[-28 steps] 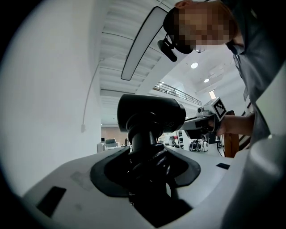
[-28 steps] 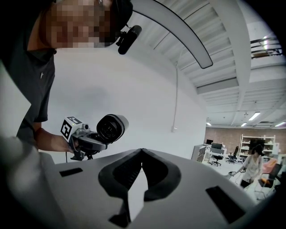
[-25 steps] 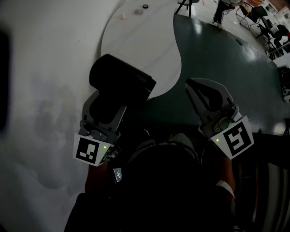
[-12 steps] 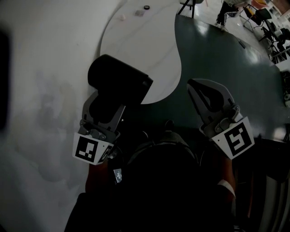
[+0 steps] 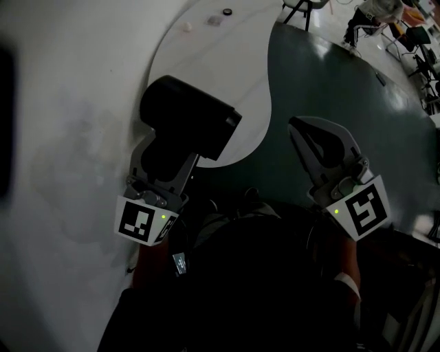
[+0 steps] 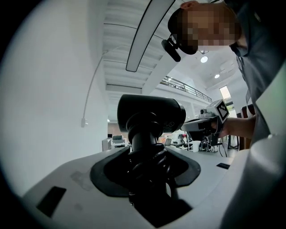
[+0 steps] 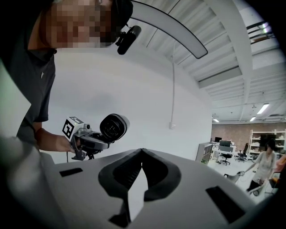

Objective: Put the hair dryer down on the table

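A black hair dryer (image 5: 189, 127) is held up in the air, its handle clamped in my left gripper (image 5: 167, 155), which is shut on it. In the left gripper view the dryer's barrel (image 6: 151, 112) stands above the jaws and its coiled cord (image 6: 149, 163) bunches between them. The dryer hangs over the near rim of the rounded white table (image 5: 227, 65). My right gripper (image 5: 317, 141) is to the right, over the dark floor, shut with its tips touching and nothing in it. The right gripper view shows the dryer's (image 7: 114, 127) open end.
A few small items (image 5: 227, 12) lie at the table's far end. A white wall (image 5: 62, 137) runs along the left. Dark green floor (image 5: 344, 82) spreads to the right, with chairs and a person (image 5: 368, 10) far back. Another person (image 7: 267, 163) stands among desks.
Both grippers and the dryer sit slightly lower and further right in the head view. The grip on the dryer is unchanged.
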A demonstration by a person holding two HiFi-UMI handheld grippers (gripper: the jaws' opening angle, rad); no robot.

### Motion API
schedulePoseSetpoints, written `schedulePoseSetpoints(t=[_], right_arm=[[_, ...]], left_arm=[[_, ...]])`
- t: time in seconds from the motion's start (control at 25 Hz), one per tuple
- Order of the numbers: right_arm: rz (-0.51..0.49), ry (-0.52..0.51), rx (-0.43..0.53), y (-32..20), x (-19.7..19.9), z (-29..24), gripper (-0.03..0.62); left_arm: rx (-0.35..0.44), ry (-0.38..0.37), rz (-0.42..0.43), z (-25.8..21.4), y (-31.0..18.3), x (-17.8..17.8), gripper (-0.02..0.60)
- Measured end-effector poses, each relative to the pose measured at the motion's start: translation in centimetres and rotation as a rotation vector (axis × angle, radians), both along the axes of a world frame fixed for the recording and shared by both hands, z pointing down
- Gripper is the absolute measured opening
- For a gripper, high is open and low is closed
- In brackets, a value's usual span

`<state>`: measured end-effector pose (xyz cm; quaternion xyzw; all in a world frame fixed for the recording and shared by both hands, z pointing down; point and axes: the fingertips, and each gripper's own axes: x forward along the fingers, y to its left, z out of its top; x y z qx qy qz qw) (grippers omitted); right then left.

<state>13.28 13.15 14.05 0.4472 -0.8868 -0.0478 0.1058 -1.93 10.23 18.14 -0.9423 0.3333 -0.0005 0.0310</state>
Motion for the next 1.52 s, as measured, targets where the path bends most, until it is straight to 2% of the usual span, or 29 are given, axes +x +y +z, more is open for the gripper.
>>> schedulePoseSetpoints(t=[0.28, 0.36, 0.48, 0.6, 0.8, 0.96, 1.04, 1.2, 1.52], right_arm=[[-0.033, -0.019, -0.006, -2.3, 2.7, 1.2, 0.008], [-0.033, -0.019, -0.016, -3.7, 2.7, 1.5, 0.008], [-0.029, -0.007, -0.045, -8.7, 1.4, 3.4, 0.008], [-0.012, 0.004, -0.059, -13.3, -0.7, 5.2, 0.008], [0.024, 0.016, -0.064, -10.5, 0.6, 3.9, 0.008], [0.06, 0.024, -0.064, -15.9, -2.4, 5.1, 0.008], [0.07, 0.027, -0.067, -17.0, -3.0, 5.8, 0.008], [0.091, 0.033, -0.069, -17.8, -3.6, 5.8, 0.008], [0.093, 0.042, -0.067, -16.0, -7.7, 3.0, 0.008]], left_arm=[[0.025, -0.003, -0.028, 0.1, -1.5, 2.7, 0.218], [-0.003, -0.016, -0.027, 0.7, -2.8, 2.8, 0.218], [-0.061, -0.027, -0.023, 3.0, -7.9, 1.6, 0.218], [-0.069, -0.003, -0.006, 4.9, -12.9, -0.5, 0.218], [-0.069, 0.001, 0.025, 3.9, -11.1, 0.4, 0.218], [-0.062, 0.01, 0.067, 5.3, -16.8, -2.2, 0.218], [-0.073, 0.012, 0.08, 6.0, -18.0, -2.6, 0.218], [-0.074, 0.016, 0.101, 6.3, -19.1, -3.3, 0.218], [-0.074, 0.027, 0.116, 3.4, -17.9, -7.1, 0.218]])
